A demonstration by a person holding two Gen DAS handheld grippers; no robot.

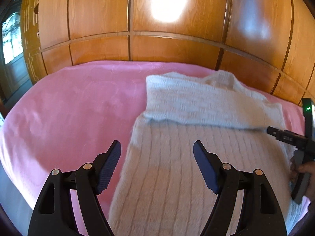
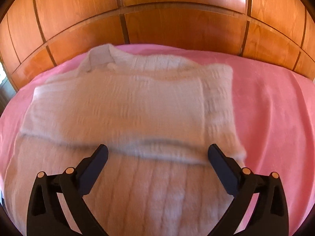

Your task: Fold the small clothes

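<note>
**Sweater sleeves folded in, both grippers empty**

Pink fleece blanket covers the bed, glossy wood panelling behind. Left gripper jaws wide apart, nothing between, over the sweater's left edge. White cable-knit sweater lies flat mid-bed, fuzzy, ribs running lengthwise, collar pointing at the panelling, long axis toward the cameras; a sleeve folded across the chest. Right gripper fully spread, empty, above the fold's near edge.

sweater knit blurred, right tongs edge-cropped
</note>
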